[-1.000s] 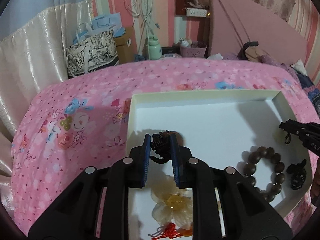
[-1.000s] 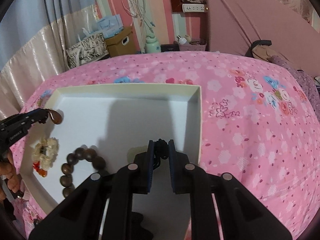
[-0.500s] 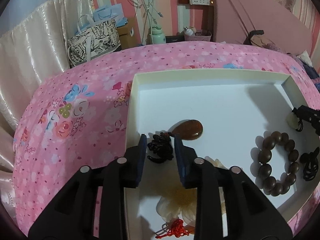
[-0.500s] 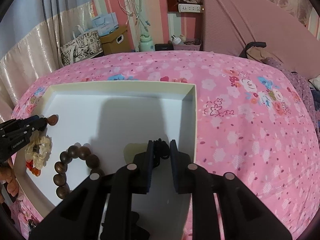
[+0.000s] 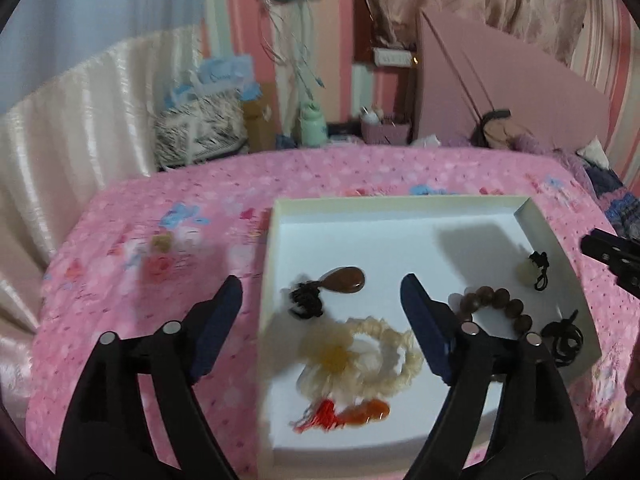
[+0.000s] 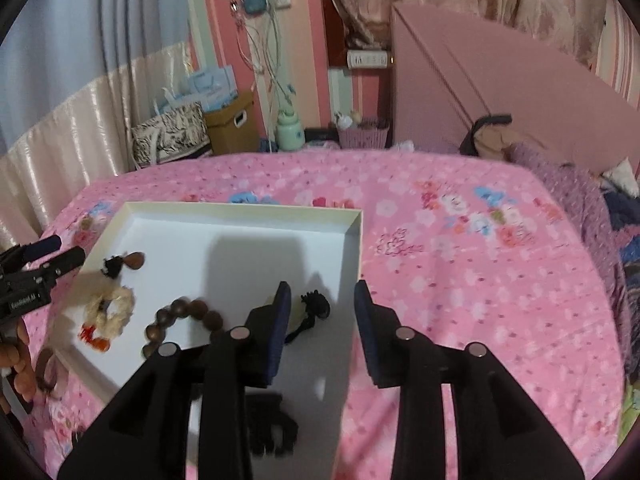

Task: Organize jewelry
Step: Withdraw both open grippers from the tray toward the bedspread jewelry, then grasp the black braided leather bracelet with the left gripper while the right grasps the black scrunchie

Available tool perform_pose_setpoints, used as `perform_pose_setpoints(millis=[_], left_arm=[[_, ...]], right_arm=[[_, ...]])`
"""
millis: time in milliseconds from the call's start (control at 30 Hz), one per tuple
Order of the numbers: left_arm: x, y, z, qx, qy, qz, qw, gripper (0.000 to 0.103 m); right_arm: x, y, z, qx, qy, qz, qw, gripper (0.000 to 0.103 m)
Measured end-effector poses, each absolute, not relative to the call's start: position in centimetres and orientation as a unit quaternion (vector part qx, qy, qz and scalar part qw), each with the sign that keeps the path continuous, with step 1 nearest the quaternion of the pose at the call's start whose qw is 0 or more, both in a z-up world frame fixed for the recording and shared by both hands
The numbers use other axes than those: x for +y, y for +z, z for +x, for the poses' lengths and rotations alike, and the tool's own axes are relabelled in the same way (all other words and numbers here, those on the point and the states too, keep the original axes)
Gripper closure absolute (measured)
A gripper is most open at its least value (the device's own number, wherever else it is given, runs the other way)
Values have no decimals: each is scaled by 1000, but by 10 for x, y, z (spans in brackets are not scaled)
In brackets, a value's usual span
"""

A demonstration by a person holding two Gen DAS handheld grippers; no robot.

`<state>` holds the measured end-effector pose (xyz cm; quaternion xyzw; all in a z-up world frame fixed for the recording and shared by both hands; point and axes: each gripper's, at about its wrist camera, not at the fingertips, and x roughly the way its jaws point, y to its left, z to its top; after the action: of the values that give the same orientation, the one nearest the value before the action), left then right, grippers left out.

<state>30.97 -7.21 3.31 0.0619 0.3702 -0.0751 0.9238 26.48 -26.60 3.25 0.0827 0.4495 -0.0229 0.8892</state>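
Observation:
A white shallow box [image 5: 392, 204] [image 6: 240, 210] lies on the pink floral bedspread. In it lie a brown teardrop pendant on black cord [image 5: 344, 280] [image 6: 134, 260], a cream flower piece with red tassel [image 5: 352, 356] [image 6: 108, 312], a brown bead bracelet [image 5: 496, 304] [image 6: 188, 312], a pale pendant on black cord [image 5: 530, 270] [image 6: 312, 306] and a black cord piece [image 5: 564, 338]. My left gripper [image 5: 320, 304] is open and empty above the box's left side. My right gripper [image 6: 322, 312] is open and empty over the box's right wall, above the pale pendant.
The bedspread [image 6: 480, 260] extends free right of the box. A pink padded board [image 5: 500, 92], bags, a brown carton [image 6: 232, 128] and a green bottle [image 6: 290, 132] stand behind the bed. A brown ring [image 6: 44, 368] lies left of the box by a hand.
Both grippers opened and pulled back. The left let go of the brown teardrop pendant and its cord; the right let go of the pale pendant's cord. Both pieces now lie in the box.

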Motion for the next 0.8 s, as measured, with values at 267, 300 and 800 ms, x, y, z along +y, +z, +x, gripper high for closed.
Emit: perform_pose_setpoints(millis=[267, 300, 800], left_arm=[[-46, 36, 208, 341, -65, 80, 935, 9], [-41, 29, 194, 347, -61, 71, 933, 9], [-53, -42, 121, 400, -118, 80, 905, 45]], right_arm=[[-251, 41, 172, 430, 4, 73, 900, 60], [-248, 38, 161, 431, 9, 81, 899, 60], [-194, 8, 91, 438, 41, 113, 891, 60]])
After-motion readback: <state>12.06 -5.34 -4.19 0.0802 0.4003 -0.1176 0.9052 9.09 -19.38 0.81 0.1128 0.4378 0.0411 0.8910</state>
